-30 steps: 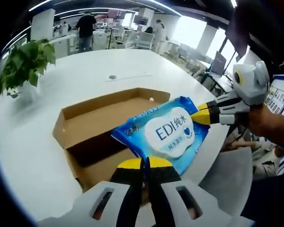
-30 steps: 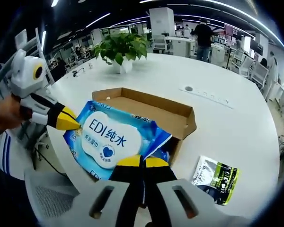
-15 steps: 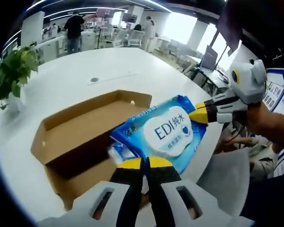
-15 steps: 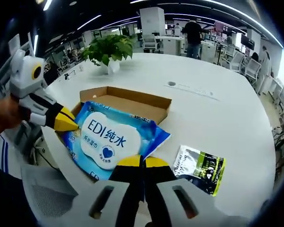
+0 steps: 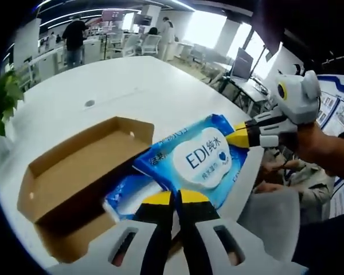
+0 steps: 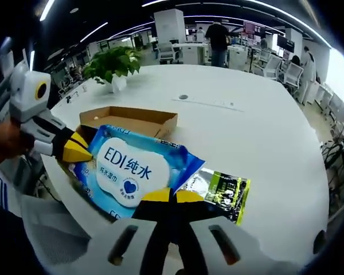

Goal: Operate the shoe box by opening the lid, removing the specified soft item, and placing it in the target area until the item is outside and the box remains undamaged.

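Note:
A blue wet-wipe pack [image 5: 198, 163] with a white label hangs in the air between both grippers. My left gripper [image 5: 175, 198] is shut on its near edge. My right gripper [image 5: 239, 137], held in a hand, comes in from the right and is shut on the opposite corner. In the right gripper view the same pack [image 6: 129, 169] sits between my right gripper [image 6: 172, 196] at the bottom and my left gripper [image 6: 79, 152] at the left. The open cardboard shoe box [image 5: 74, 172] lies on the white table, with a second blue pack [image 5: 129, 197] at its near end.
A black-and-green foil packet [image 6: 221, 192] lies on the white table [image 6: 258, 132] just right of the held pack. A potted plant [image 6: 112, 63] stands beyond the shoe box [image 6: 126, 120]. A grey chair [image 5: 272, 220] sits below the table edge. People stand far behind.
Both grippers have carried the wipe pack off the box toward the foil packet. The box has slid left in both views, and a second blue pack now shows inside it.

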`<state>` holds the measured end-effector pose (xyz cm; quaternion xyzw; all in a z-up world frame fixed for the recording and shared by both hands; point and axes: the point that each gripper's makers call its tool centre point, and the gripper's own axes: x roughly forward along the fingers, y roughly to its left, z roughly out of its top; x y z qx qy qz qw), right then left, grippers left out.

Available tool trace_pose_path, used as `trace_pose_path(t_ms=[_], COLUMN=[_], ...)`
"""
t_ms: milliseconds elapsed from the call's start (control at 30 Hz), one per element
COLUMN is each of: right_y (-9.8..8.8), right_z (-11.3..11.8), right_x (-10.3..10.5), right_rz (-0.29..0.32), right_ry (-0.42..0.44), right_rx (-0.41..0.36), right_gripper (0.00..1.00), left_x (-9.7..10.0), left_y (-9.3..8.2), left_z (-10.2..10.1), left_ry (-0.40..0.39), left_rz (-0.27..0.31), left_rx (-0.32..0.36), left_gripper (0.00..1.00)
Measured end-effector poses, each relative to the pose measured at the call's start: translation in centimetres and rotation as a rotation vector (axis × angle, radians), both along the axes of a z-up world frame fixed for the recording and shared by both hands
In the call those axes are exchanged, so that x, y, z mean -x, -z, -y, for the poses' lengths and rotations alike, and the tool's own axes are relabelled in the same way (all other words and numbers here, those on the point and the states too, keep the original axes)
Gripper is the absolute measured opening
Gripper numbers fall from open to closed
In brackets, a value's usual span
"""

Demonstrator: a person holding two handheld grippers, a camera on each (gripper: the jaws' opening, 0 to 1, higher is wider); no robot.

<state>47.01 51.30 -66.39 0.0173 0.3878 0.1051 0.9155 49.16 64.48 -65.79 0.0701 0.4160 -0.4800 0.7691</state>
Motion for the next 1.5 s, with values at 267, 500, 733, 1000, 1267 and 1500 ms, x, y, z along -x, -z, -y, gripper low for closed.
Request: trace_pose_path(t_ms=[267, 500, 733, 1000, 1267, 1500], right_y=[0.5, 1.2, 1.7, 2.6, 3.7, 4.7], right_z=[3.6, 6.2, 8.4, 9.5, 9.9, 10.3], right_x=[0.7, 1.0, 1.0, 0.5, -0.7, -2.1], right_rz=[-0.010, -0.016, -0.022, -0.030, -0.039, -0.052], right_ry=[0.052, 0.082, 0.108, 0.110, 0.099, 0.090], right_rx=[0.001, 0.005, 0.005, 0.000, 0.001, 0.002], right_gripper=[0.00, 0.00, 0.00, 0.00, 0.00, 0.00], left_x=[0.5, 0.8, 0.7, 0.2, -1.2, -2.3], left_y=[0.7, 1.4, 1.9, 3.0, 4.1, 5.3], left_z=[3.9, 6.4, 8.7, 9.7, 10.3, 10.7], left_ry=[0.055, 0.090, 0.113, 0.117, 0.117, 0.113], left_rz=[-0.012, -0.021, -0.029, -0.037, -0.032, -0.032], left_rx=[0.003, -0.003, -0.008, -0.019, -0.042, -0.059], left_gripper=[0.00, 0.00, 0.00, 0.00, 0.00, 0.00])
